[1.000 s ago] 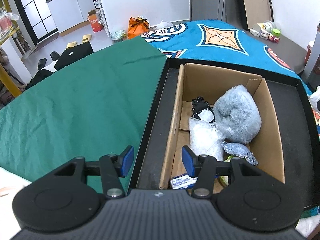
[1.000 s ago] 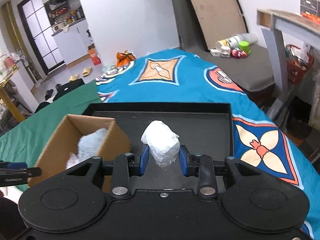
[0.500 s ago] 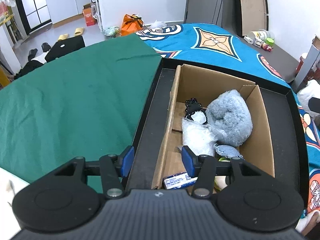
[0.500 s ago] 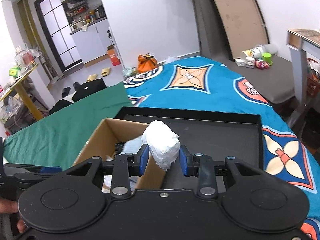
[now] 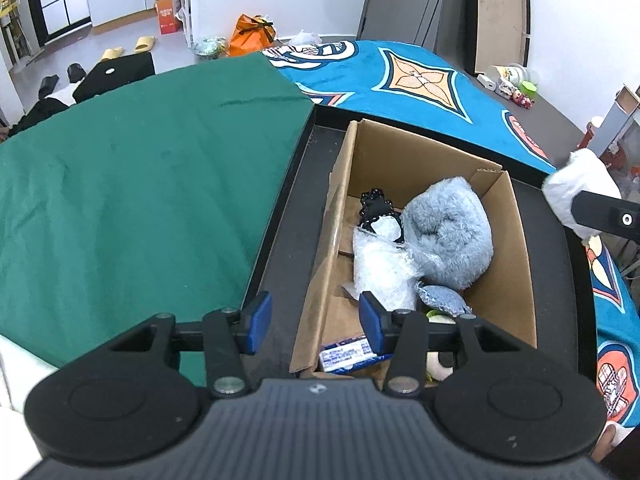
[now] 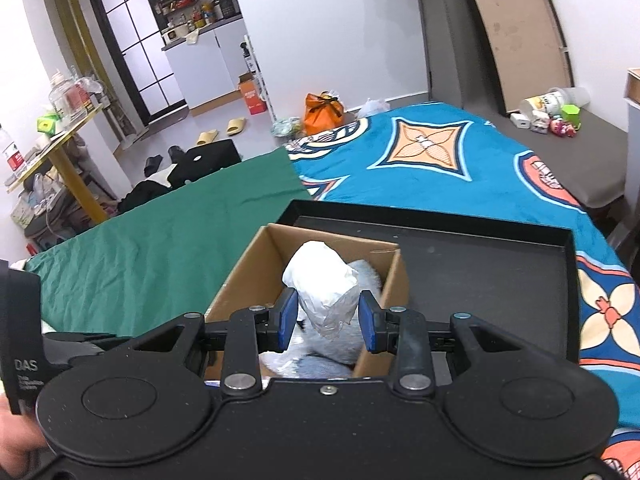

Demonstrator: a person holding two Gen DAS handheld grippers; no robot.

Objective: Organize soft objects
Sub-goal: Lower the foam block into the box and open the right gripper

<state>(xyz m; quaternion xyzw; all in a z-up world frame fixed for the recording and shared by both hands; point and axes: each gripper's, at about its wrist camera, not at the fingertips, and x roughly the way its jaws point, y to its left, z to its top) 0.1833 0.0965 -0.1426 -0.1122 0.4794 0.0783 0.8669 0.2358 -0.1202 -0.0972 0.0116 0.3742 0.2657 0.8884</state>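
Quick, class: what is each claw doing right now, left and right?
Left claw: closing, pads straddling the cardboard box wall, not pressing it.
Right claw: shut on the white plastic-wrapped bundle, above the box.

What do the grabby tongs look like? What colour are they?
Both tongs are black plastic. Each has two round discs on a ribbed grey-black body, silver screws, and two thin black fingers tipped with blue pads. See the left tongs and the right tongs. White letters "DAS" mark the side of the left tongs.

Bright, even indoor light fills both views; shadows stay soft. Strong fisheye bending curves walls at the frame edges, corners darken, and detail stays sharp.
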